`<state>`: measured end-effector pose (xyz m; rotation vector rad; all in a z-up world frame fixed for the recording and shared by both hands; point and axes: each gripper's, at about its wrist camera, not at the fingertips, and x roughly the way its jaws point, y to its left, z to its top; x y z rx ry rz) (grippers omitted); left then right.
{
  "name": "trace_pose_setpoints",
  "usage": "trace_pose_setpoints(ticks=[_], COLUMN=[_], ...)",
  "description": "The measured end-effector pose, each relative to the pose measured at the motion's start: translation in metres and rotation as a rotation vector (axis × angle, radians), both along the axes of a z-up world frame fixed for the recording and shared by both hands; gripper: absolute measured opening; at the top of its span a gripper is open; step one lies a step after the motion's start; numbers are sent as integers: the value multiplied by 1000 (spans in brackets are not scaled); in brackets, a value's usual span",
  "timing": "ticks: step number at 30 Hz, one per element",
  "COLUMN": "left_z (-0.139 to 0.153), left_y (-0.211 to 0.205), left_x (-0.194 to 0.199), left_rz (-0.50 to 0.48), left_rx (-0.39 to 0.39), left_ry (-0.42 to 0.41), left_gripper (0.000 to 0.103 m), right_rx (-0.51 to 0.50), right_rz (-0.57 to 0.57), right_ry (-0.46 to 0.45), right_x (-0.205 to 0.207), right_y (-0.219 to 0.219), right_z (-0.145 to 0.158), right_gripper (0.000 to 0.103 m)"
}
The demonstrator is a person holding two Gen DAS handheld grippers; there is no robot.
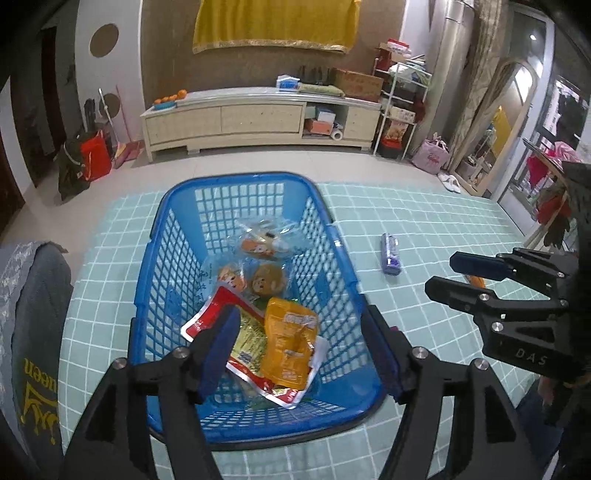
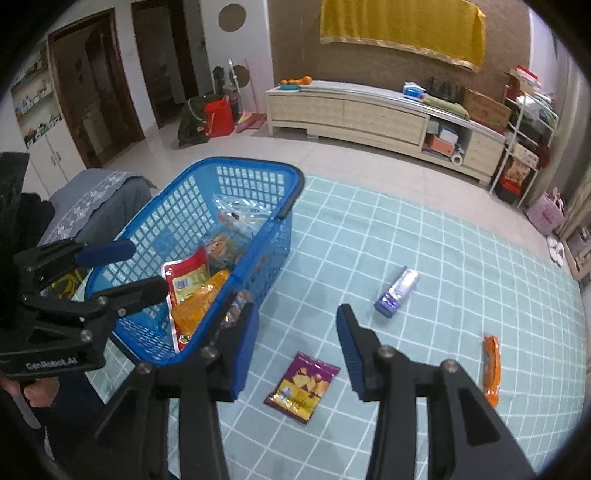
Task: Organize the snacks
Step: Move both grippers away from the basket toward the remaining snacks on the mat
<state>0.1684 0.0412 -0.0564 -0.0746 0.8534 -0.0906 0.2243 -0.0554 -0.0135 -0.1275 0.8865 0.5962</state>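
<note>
basket (image 1: 255,181): blue moulded plastic, open lattice walls, slight sheen
bench cover (image 2: 424,258): pale green cloth with a white grid, matt
orange pouch (image 1: 290,341): glossy crinkled film
purple chip bag (image 2: 301,387): shiny printed foil
left tongs (image 1: 308,350): matt black plastic, metal pins, blue rubbery pads
right tongs (image 2: 295,350): same black plastic and blue pads

— What sort of place is this?
— A home living room: a long low cream cabinet (image 1: 258,118) along the wall, oranges (image 2: 295,80) at its left end.
— Anything else?
— A yellow cloth (image 2: 402,26) hangs above it, slippers (image 1: 450,181) lie by a standing mirror (image 1: 495,125), and wooden doorways (image 2: 92,85) open beyond.
</note>
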Motion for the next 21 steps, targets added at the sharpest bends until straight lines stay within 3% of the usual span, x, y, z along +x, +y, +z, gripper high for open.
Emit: trace_pose_setpoints(ticks=[5, 9, 21], left_z=[12, 17, 10], left_y=[-20, -42, -114], left_x=[-8, -13, -16], left_rz=[-20, -48, -139], left_rx=[27, 41, 91], left_ry=[-32, -41, -7], left_gripper=[71, 77, 81], right_rx=[15, 10, -22], right_rz=[-56, -97, -178], right_ry=[-15, -34, -77], right_x=[-6, -10, -23], right_y=[-28, -53, -111], right_z=[8, 16, 19], right_gripper=[74, 77, 92])
